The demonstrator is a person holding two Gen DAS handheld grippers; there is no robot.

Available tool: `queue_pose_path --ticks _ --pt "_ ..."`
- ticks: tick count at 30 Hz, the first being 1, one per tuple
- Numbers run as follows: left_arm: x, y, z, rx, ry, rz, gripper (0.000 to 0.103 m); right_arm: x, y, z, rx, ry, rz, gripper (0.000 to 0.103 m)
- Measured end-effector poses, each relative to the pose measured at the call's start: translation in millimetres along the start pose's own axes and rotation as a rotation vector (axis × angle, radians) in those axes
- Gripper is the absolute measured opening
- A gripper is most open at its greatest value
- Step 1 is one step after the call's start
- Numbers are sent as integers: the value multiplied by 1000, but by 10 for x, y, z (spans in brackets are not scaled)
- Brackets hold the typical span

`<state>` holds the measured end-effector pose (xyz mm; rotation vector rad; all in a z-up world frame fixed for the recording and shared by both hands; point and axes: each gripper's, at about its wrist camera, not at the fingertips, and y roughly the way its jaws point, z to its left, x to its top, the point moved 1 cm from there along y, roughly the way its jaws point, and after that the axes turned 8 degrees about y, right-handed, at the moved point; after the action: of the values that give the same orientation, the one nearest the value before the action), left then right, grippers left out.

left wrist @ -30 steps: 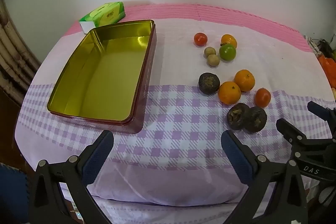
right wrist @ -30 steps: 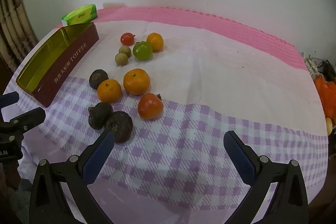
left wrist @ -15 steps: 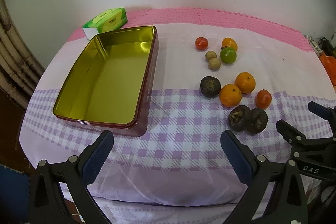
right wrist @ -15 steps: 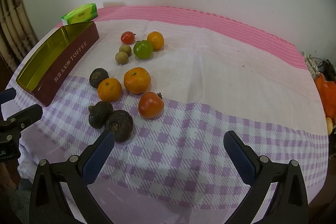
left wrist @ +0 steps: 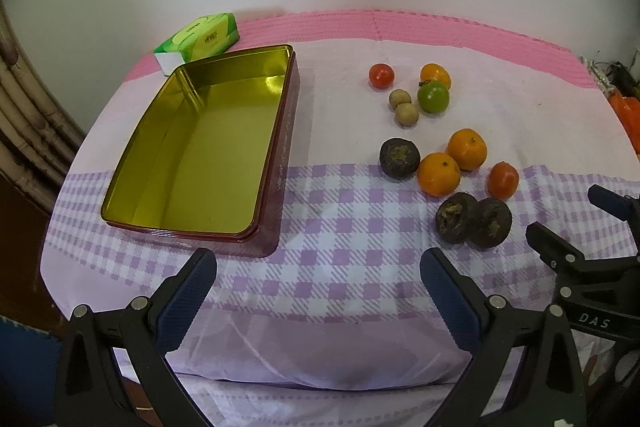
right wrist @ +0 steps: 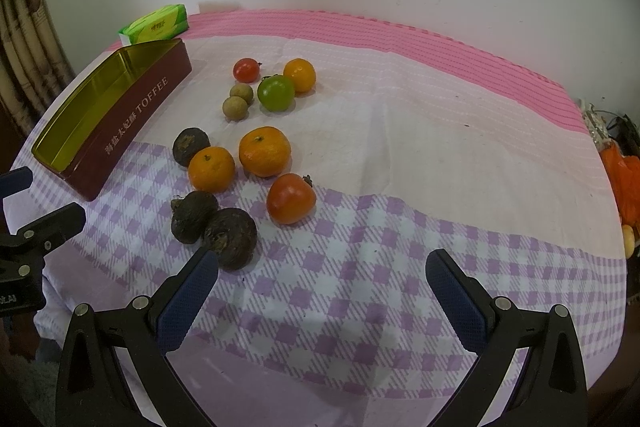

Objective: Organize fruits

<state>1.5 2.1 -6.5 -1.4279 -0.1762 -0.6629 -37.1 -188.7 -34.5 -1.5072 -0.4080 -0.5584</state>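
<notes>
Eleven pieces of fruit are seen scattered on a tablecloth (right wrist: 420, 155) banded in pink, pale lilac and purple check, to the right of an open tin (left wrist: 200, 147). At the far end of the cluster, a small red tomato (left wrist: 381, 75), a small orange (left wrist: 435, 75) and a green fruit (left wrist: 433, 97) are grouped with two tan longans (left wrist: 403, 108), which touch each other. Nearer the camera, two mandarins (right wrist: 240, 159) are laid side by side, with a dark, wrinkled fruit (right wrist: 191, 146) just beside them and a red-orange persimmon (right wrist: 291, 198) close on the other side. Two more dark fruits (right wrist: 214, 229) are pressed together at the near edge of the group.

The tin is shown with nothing in it, its interior gold and mirror-bright, its outer wall maroon. Chinese characters followed by the word "TOFFEE" are printed in pale letters along that wall. A green tissue pack (right wrist: 156, 23) is placed behind the tin by the wall; its printing is too small to be read. The letters "DAS" are marked on the right gripper's body in the left wrist view.

The left gripper (left wrist: 318, 293) is held spread wide above the near cloth edge, nothing between its blue pads. The right gripper (right wrist: 322, 291) is likewise held wide apart and unloaded, one pad just beside the nearest dark fruit.
</notes>
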Motion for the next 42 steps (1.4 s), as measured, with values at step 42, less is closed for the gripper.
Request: queue_pose_path --ticks 42 --pt "-36 72 9 2 -13 25 101 -40 46 86 10 -17 31 103"
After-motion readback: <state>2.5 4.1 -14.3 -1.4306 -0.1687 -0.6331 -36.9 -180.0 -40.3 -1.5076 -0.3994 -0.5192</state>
